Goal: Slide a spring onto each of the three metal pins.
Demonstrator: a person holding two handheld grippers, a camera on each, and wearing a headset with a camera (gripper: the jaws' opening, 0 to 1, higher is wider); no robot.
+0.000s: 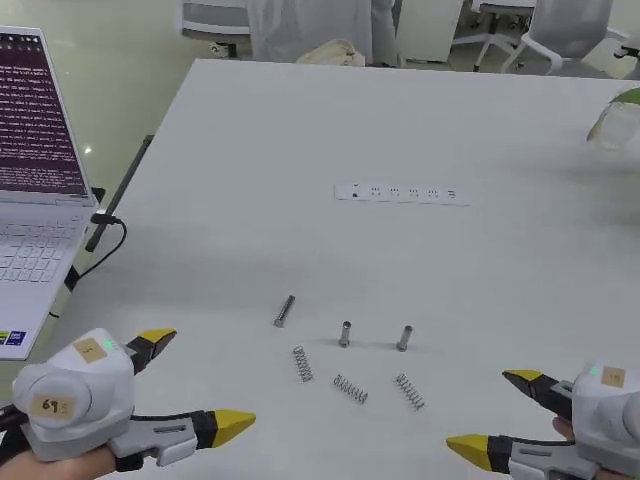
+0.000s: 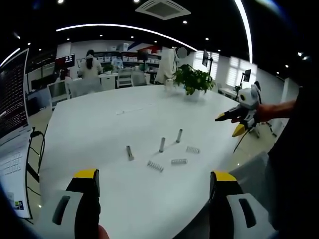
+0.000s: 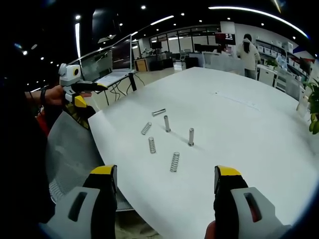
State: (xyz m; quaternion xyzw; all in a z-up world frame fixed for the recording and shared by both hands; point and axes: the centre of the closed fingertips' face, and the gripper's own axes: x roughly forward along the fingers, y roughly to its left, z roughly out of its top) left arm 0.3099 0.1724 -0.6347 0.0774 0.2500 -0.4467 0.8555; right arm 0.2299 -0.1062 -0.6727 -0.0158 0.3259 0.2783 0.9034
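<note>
I am holding the left gripper (image 1: 197, 380) and the right gripper (image 1: 492, 412) at the near side of the white table (image 1: 300, 150), both with jaws spread wide and gripping nothing. Three springs (image 1: 350, 389) are lying loose just ahead, between the two grippers. Beyond them two upright pins (image 1: 345, 334) are standing, and a third pin (image 1: 284, 310) is lying flat, closer to the left gripper.

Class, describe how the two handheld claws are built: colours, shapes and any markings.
The left claw and right claw match: rounded white bodies, dark grey jaws, yellow fingertips. The left body bears a yellow sticker reading 69; the right bears a yellow label too small to read.
</note>
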